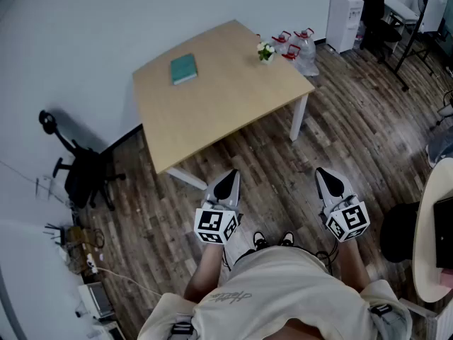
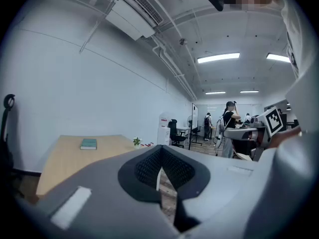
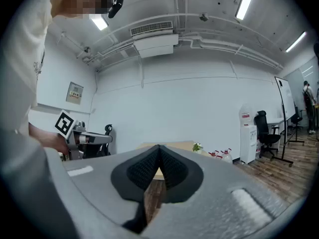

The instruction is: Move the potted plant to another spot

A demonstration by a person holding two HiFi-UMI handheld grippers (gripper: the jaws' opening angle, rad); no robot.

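A small potted plant (image 1: pixel 265 52) with white flowers stands near the far right corner of the light wood table (image 1: pixel 219 98); it also shows small in the left gripper view (image 2: pixel 137 142) and the right gripper view (image 3: pixel 198 147). My left gripper (image 1: pixel 228 181) and right gripper (image 1: pixel 327 178) are held level over the floor, well short of the table. Both are shut with nothing between the jaws. In the left gripper view (image 2: pixel 158 156) and the right gripper view (image 3: pixel 159 154) the black pads meet at their tips.
A teal book (image 1: pixel 184 69) lies on the table's far left part. Water jugs (image 1: pixel 301 48) and a water dispenser (image 1: pixel 345 13) stand beyond the table. A black office chair (image 1: pixel 85 172) sits at the left wall; another desk's edge (image 1: pixel 428 239) is at right. People stand far off (image 2: pixel 229 126).
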